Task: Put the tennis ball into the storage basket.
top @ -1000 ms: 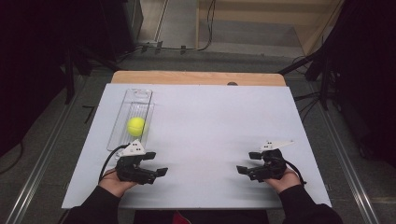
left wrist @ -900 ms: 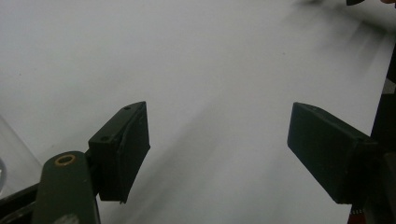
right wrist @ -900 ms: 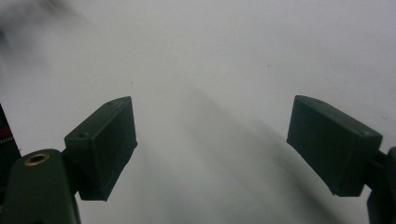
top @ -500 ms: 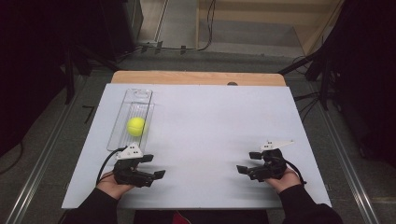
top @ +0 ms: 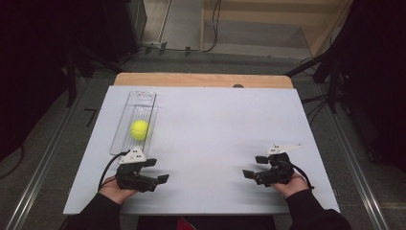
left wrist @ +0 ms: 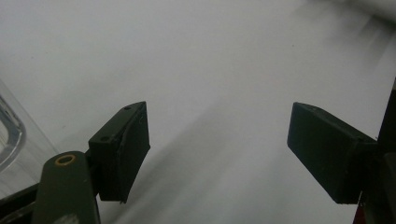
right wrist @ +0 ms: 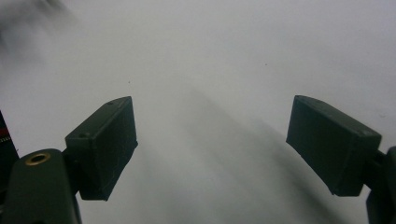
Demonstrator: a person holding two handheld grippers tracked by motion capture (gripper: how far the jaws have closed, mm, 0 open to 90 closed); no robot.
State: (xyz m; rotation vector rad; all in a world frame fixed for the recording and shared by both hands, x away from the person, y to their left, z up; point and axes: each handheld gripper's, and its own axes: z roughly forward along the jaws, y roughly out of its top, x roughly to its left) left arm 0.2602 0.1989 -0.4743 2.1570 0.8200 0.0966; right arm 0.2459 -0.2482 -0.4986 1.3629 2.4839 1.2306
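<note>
A yellow tennis ball (top: 139, 130) lies in a clear plastic tray (top: 142, 98) at the table's left side. My left gripper (top: 156, 170) rests on the white table just in front of the tray's near end, jaws wide apart and pointing right, nothing between them. In the left gripper view the gripper (left wrist: 218, 154) frames bare white surface, with a corner of the clear tray (left wrist: 10, 135) at the far left. My right gripper (top: 254, 167) sits near the front right, open and empty, pointing left. The right gripper view shows the gripper (right wrist: 212, 149) over plain table.
The white tabletop (top: 220, 124) has a wooden strip (top: 201, 79) along its far edge. A small dark object (top: 238, 86) sits at that far edge. Dark equipment, cables and metal rails surround the table on the floor.
My left gripper has shifted slightly toward the table's front edge and turned a little. The right gripper, the ball and the tray stay where they were.
</note>
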